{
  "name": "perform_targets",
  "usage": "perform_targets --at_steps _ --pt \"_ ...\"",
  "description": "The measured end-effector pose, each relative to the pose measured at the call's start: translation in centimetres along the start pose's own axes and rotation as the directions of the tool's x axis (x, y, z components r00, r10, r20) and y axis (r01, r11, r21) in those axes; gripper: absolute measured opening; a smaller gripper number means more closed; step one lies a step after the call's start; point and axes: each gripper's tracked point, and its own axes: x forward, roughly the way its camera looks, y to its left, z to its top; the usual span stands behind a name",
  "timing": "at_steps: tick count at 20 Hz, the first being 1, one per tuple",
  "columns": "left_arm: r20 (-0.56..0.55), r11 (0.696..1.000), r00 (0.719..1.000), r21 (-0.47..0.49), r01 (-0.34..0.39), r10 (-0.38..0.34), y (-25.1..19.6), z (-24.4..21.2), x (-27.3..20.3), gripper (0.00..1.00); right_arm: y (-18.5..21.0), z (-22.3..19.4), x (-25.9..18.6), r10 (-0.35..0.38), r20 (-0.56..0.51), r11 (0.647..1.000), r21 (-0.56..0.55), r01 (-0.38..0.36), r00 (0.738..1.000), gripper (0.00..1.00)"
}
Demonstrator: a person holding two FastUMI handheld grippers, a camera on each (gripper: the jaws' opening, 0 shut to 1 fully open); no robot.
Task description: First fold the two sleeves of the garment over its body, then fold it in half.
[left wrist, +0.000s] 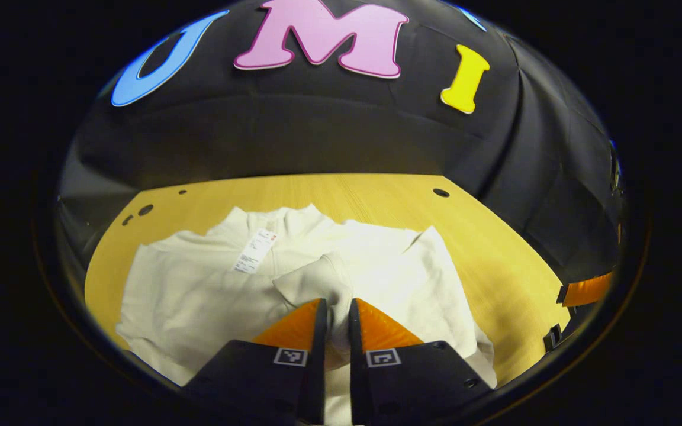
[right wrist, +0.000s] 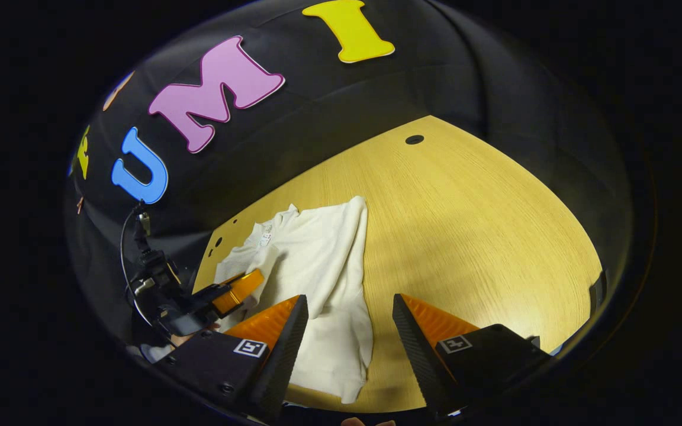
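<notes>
Left tongs (left wrist: 337, 307) pinch a sleeve (left wrist: 311, 281); white garment (left wrist: 199, 296) on table (left wrist: 495, 254)

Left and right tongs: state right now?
Left tongs: closed on a fold of the white sweatshirt, likely a sleeve.
Right tongs: open, holding nothing, above the sweatshirt's hem end.

Left gripper view sits close over the garment (left wrist: 211, 290); right gripper view looks from farther right.
</notes>
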Motion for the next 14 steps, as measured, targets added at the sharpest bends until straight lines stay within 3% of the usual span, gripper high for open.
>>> perform_targets --at_steps 1,2,3,5,6,7,14 --pt "-0.002 1.0 1.0 0.002 0.011 -0.011 -0.5 -0.2 0.1 0.29 -0.3 -0.1 0.1 -0.001 -0.005 1.0 -0.001 0.001 1.0 0.89" --pt "0.005 1.0 1.0 0.013 0.013 -0.013 -0.8 -0.1 0.2 0.27 -0.4 -0.2 0.2 -0.002 -0.011 1.0 -0.002 0.002 1.0 0.89" --pt "0.01 0.999 1.0 0.026 0.019 -0.019 -1.3 -0.1 0.4 0.58 -0.4 -0.3 0.4 -0.002 -0.015 1.0 -0.001 0.002 1.0 0.89" --pt "0.008 0.998 1.0 0.055 0.018 -0.018 -1.9 -0.3 0.4 0.71 -0.4 -0.6 0.6 -0.001 -0.024 1.0 0.0 0.001 1.0 0.89" --pt "-0.002 0.998 1.0 0.064 0.022 -0.022 -2.2 -0.7 0.3 0.66 -0.3 -0.7 0.7 0.0 -0.028 1.0 0.001 0.0 1.0 0.89" --pt "-0.012 0.997 1.0 0.071 0.028 -0.027 -2.5 -1.0 0.2 0.77 -0.2 -0.9 0.8 0.0 -0.03 1.0 0.0 0.0 1.0 0.89" --pt "0.001 0.994 0.997 0.085 0.075 -0.075 -2.7 -0.9 -3.7 0.79 0.6 -2.5 0.2 -0.024 -0.026 0.999 -0.043 0.023 0.999 0.89"
